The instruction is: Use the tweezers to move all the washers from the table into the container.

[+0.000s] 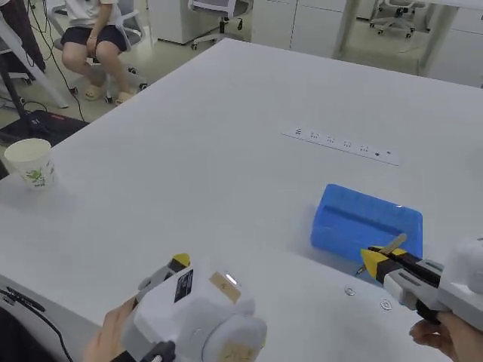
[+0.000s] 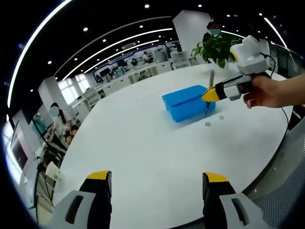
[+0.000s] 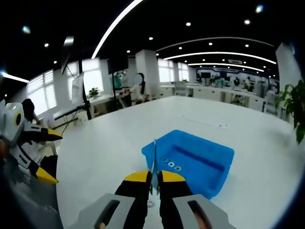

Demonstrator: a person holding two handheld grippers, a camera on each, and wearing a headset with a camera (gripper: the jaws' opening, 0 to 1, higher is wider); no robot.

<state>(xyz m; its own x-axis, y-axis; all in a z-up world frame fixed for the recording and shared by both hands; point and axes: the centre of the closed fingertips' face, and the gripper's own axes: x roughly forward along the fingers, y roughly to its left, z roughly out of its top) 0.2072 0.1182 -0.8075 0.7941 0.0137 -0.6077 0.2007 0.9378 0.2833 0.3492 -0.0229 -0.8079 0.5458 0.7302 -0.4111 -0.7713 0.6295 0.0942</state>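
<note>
A blue container (image 1: 366,220) stands on the white table (image 1: 196,151) at the right. In the right gripper view three washers (image 3: 170,163) lie inside the container (image 3: 200,164). Two more washers (image 1: 349,291) (image 1: 386,305) lie on the table just in front of it. My right gripper (image 1: 373,261) is shut on thin tweezers (image 1: 393,244), and the tweezers (image 3: 155,155) point over the container's near edge. My left gripper (image 2: 157,183) is open and holds nothing, low at the table's near left (image 1: 178,265).
A paper cup (image 1: 30,162) stands at the far left near the table edge. A flush socket strip (image 1: 339,143) lies beyond the container. A seated person (image 1: 94,38) and office chairs are past the table's far left.
</note>
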